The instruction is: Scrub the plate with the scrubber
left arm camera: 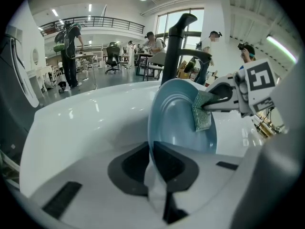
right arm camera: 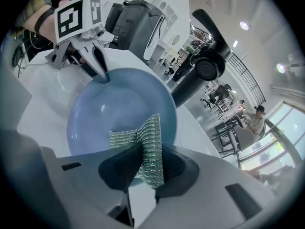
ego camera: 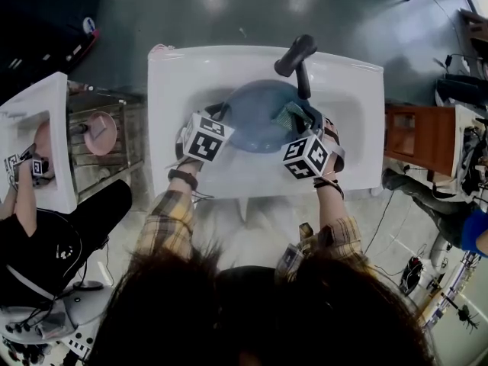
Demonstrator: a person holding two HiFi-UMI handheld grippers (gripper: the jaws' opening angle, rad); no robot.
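Item: plate (ego camera: pixel 259 120), held on edge over sink (ego camera: pixel 171 82). L gripper (left arm camera: pixel 153 163) clamped on rim. R gripper (right arm camera: pixel 140 163) clamped on scrubber (right arm camera: pixel 150 137), against plate face. Step: scrubbing, prob. underway. Next: sweep across face w/ steady pressure.

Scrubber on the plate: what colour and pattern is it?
The scrubber is silvery green, a glittery woven mesh; the right gripper view shows it best.
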